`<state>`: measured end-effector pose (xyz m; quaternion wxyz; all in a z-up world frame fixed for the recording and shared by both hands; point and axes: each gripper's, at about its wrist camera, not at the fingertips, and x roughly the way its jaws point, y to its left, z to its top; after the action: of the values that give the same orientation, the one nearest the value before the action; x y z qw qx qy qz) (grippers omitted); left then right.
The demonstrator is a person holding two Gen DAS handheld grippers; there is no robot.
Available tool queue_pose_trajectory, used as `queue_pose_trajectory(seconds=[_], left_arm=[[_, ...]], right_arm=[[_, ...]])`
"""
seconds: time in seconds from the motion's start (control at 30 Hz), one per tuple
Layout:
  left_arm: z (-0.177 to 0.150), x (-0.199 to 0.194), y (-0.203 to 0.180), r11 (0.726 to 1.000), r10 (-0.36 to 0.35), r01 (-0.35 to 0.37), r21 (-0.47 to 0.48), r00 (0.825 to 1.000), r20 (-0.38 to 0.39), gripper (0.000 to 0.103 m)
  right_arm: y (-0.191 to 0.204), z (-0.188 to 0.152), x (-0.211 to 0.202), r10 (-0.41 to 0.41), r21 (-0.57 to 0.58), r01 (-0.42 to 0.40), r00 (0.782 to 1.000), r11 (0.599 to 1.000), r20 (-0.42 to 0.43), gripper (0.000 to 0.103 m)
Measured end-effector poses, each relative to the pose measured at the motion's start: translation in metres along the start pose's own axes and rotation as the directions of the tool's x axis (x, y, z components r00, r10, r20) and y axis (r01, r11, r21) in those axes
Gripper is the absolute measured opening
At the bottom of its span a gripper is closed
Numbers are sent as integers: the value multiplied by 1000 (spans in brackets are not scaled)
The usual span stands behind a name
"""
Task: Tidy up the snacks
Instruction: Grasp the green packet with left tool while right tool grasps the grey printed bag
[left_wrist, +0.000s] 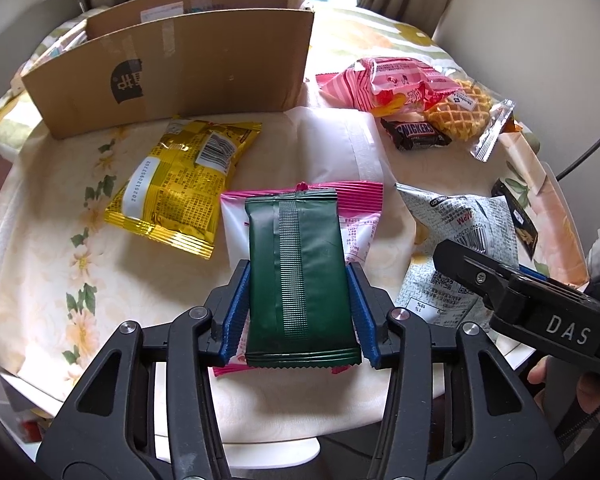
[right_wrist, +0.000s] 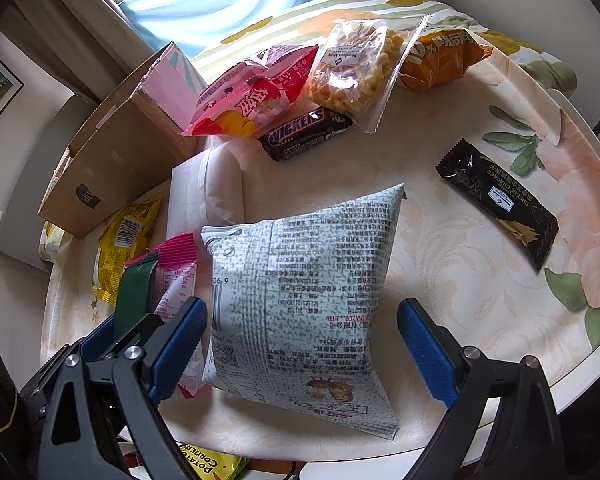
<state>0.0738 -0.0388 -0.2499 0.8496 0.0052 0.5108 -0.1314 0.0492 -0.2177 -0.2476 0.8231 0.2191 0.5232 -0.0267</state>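
Ahead of you, the box (left_wrist: 172, 68) stands at the table's (left_wrist: 32, 264) far left; the Snickers bar (left_wrist: 414, 134) lies to its right, beside the waffle pack (left_wrist: 466, 116).

Both tools are matte black plastic. The left claw (left_wrist: 300, 304) has two ribbed blue pads (left_wrist: 236, 312) on angled black arms, each arm with triangular cut-outs and round silver pivot pins (left_wrist: 126, 327). The right claw (right_wrist: 300, 350) is built the same: dimpled blue pads (right_wrist: 422, 350), silver pins. Its body carries white letters "DAS" and a cross-head screw. Below that body, bare fingers (left_wrist: 540, 372) show.
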Motion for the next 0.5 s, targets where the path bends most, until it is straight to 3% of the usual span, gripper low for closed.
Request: queue_pose_trajectory(seconds=[0.5], left_arm=[[3,-13,2,1000,14,-13,-16,1000,24,43]], right_arm=[[0,7,9,2,-10,-2,999,1000,-36,94]])
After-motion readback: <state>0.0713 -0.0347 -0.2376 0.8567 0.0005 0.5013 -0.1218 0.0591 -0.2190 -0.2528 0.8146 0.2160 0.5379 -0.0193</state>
